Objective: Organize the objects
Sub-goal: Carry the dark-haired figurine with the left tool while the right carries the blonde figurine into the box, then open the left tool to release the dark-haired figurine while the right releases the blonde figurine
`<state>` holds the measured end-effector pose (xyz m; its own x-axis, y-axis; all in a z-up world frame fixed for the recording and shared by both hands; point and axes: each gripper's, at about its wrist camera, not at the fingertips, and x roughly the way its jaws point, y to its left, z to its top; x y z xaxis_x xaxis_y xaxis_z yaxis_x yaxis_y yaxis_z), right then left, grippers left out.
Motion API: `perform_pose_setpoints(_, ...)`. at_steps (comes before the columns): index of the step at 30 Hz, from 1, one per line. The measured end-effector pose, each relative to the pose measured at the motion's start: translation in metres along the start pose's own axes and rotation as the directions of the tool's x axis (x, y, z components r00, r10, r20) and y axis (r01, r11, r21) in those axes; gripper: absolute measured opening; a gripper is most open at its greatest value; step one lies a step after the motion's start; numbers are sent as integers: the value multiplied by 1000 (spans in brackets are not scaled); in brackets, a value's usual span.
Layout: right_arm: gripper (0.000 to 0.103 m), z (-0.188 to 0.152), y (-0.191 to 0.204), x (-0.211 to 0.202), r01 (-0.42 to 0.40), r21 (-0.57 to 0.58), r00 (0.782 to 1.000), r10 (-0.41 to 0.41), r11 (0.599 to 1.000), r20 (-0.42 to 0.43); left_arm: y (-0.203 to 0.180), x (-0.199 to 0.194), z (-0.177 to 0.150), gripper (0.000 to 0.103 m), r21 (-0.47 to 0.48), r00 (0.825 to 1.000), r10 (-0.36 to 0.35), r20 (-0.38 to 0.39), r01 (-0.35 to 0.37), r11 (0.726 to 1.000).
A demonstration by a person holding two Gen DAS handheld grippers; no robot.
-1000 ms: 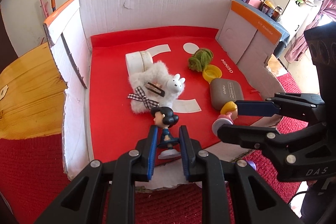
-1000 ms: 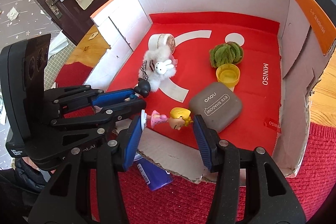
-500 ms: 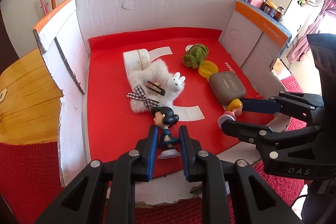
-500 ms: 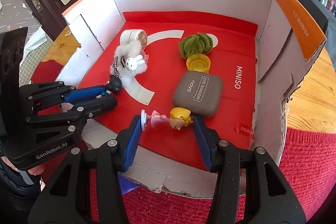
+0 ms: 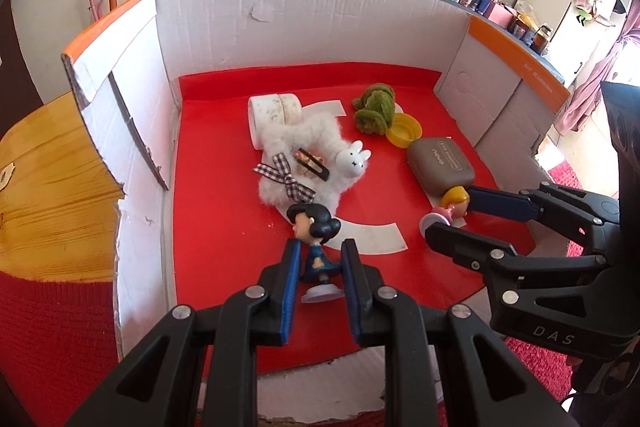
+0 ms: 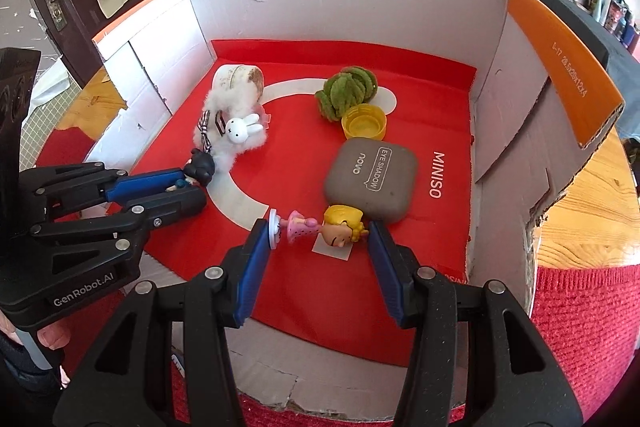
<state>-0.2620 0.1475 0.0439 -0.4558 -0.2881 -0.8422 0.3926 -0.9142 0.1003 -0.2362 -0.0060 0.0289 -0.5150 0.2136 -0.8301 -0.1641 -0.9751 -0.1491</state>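
Observation:
A dark-haired figurine [image 5: 314, 227] in a blue dress stands upright between the blue pads of my left gripper [image 5: 318, 247], which is shut on its body above the red floor near the front of the cardboard box [image 5: 320, 27]. My right gripper [image 6: 318, 229] is shut on a blonde figurine [image 6: 340, 227] in a pink dress. That figurine lies sideways, its base on the left pad and its head on the right pad, just in front of the grey eye shadow case [image 6: 370, 179]. Each view shows the other gripper: right gripper [image 5: 456, 217], left gripper [image 6: 192, 187].
On the box floor lie a white fluffy rabbit plush [image 5: 304, 155], a tape roll [image 5: 272, 109], a green knitted ball [image 5: 374, 109] and a yellow cap [image 5: 404, 131]. High cardboard walls [image 6: 360, 7] ring three sides; the front edge is low. Wooden boards and a red rug flank the box.
The right gripper has swung further over the box floor, so the blonde figurine now hangs by the grey case. The left gripper has barely moved. Both grips are unchanged.

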Motion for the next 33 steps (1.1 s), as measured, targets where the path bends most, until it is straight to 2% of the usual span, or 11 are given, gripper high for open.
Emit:
perform_pose_setpoints(9, 49, 0, 6, 3, 22, -24, 1000, -22, 999, 5, 0, 2, 0, 22, 0, 1000, 5, 7, -5, 1000)
perform_pose_setpoints(24, 49, -2, 4, 2, 10, -20, 1000, -10, 1000, 14, 0, 3, 0, 22, 2, 1000, 6, 13, -6, 1000)
perform_pose_setpoints(26, 49, -2, 4, 1, 8, -19, 1000, -8, 1000, 15, 0, 3, 0, 23, 4, 1000, 10, 14, -10, 1000)
perform_pose_setpoints(30, 50, -2, 4, 1, 8, -20, 1000, -8, 1000, 16, -1, 2, -1, 33, 11, 1000, 24, 19, -24, 1000)
perform_pose_setpoints(33, 55, -2, 4, 0, 5, -18, 1000, -4, 1000, 17, -1, 1, -2, 34, 12, 999, 31, 21, -31, 999)
